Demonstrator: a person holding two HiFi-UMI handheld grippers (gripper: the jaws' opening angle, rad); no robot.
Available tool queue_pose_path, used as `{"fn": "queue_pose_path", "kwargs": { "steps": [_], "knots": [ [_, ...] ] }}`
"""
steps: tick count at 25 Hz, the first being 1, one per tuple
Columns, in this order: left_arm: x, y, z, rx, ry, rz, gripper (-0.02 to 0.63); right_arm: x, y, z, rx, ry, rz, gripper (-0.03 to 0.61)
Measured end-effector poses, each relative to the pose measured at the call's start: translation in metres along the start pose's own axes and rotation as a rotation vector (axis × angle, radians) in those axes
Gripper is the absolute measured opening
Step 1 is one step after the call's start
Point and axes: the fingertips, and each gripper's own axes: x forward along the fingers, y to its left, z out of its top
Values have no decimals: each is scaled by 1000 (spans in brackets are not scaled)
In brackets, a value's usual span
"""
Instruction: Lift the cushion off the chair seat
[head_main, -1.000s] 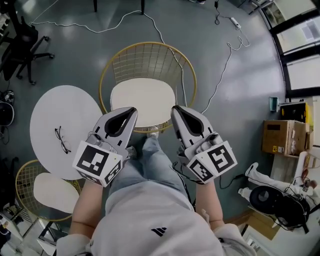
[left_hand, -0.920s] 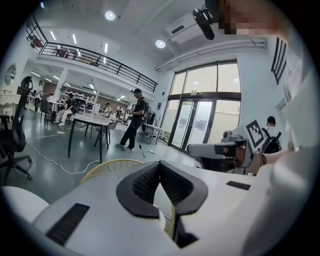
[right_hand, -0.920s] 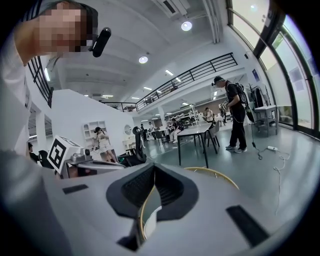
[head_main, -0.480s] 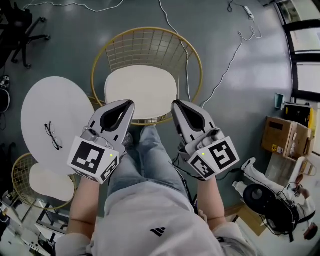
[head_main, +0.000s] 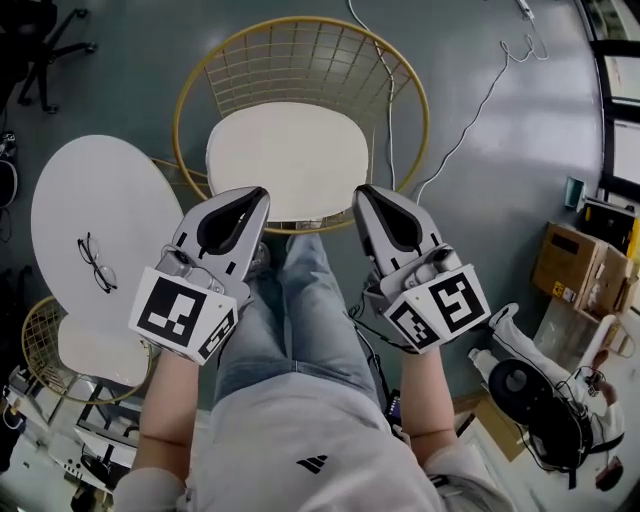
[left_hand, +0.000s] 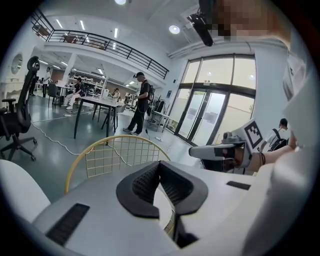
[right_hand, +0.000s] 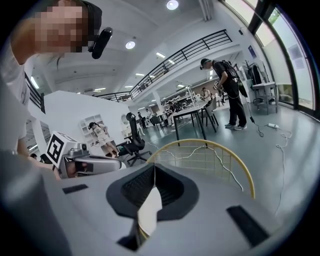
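1. Cream cushion (head_main: 288, 160) lies on the wire chair (head_main: 300, 55), upper centre.
2. Left gripper (head_main: 252, 198) and right gripper (head_main: 366, 196): fingers together, empty, below it.
3. Likely light and floppy; pinch its near edge.

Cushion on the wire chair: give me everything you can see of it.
The cushion is cream, smooth and thin, a rounded rectangle with soft corners. It lies flat on the seat of the gold wire chair, filling most of it, and is not yet lifted. Only the chair visibly touches it. The left gripper and right gripper, both shut and empty, hover by its front corners. Whether they touch it cannot be told.
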Motion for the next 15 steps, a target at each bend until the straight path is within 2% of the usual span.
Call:
{"fn": "queue_pose_path", "kwargs": {
  "steps": [9,15],
  "knots": [
    [16,6,-66,-15,29,15,12,11,-20,-69,20,33,-11,12],
    [36,27,-110,-37,46,20,12,31,-39,-115,39,54,-26,12]
  ]
}}
